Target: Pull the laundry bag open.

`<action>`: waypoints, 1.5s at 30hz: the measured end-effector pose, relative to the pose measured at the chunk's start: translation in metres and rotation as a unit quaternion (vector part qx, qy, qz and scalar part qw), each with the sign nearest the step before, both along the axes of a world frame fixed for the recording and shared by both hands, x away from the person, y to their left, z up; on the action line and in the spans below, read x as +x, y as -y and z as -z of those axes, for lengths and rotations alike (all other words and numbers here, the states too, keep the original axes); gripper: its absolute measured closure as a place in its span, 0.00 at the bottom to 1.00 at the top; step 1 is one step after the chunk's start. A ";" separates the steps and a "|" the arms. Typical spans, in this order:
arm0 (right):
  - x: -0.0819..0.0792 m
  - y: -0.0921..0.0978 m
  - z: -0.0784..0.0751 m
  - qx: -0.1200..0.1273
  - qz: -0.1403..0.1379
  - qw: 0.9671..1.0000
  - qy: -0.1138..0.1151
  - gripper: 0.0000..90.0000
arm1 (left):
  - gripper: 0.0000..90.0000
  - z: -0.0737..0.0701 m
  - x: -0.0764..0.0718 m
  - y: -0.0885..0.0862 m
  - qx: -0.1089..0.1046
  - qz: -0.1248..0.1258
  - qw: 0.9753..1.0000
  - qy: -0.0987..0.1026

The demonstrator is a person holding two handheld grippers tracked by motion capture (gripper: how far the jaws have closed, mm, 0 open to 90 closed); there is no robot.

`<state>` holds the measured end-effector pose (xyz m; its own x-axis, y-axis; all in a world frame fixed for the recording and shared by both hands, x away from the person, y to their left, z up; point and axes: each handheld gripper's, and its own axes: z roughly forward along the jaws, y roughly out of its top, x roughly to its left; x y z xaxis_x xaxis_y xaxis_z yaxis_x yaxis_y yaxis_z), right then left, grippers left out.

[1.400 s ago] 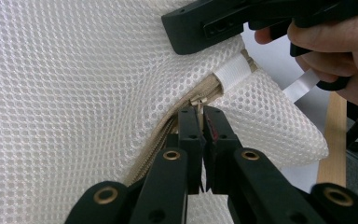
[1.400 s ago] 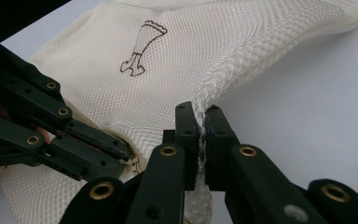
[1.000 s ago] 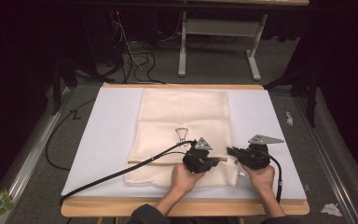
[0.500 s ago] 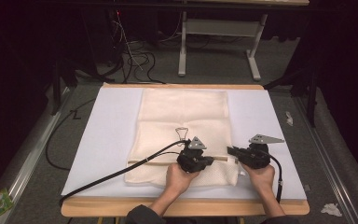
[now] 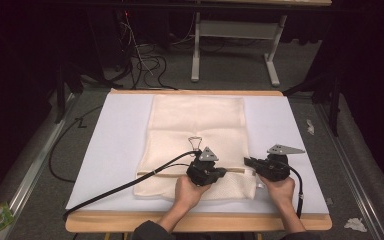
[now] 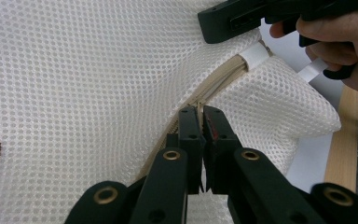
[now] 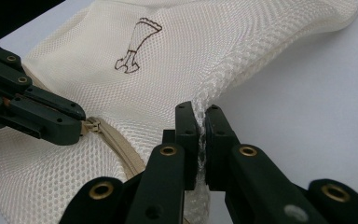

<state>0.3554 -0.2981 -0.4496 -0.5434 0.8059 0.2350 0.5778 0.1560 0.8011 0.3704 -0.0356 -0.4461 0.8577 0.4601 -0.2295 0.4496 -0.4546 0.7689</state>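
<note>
A cream mesh laundry bag [image 5: 197, 140] is laid flat on the white-covered bench [image 5: 115, 150], centred between the left and right edges and reaching from the far edge almost to the near edge. A beige zipper [image 6: 214, 84] is run across the bag close to its near end. A small brown hanger motif [image 7: 135, 44] is printed on the mesh above the zipper.

The left tongs [image 6: 203, 116] are closed on the zipper line, with the zipper pull [image 7: 93, 125] seen at their tips in the right gripper view. The right tongs [image 7: 200, 116] are closed on the bag's right side seam, where the mesh is pinched into a raised fold between the jaws. A white tab [image 6: 256, 53] is seen at the zipper's end, just beside the right tongs.

Both tongs are held near the near edge of the bench, the left hand [image 5: 190, 192] at the bag's middle and the right hand [image 5: 280, 190] at its right edge. A black cable [image 5: 125, 187] is trailed from the left tongs toward the near left corner.
</note>
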 end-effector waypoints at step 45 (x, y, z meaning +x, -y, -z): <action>0.000 0.003 0.002 -0.001 0.006 1.000 -0.005 0.97 | 0.97 -0.009 -0.001 -0.040 -0.003 -0.029 0.999 0.015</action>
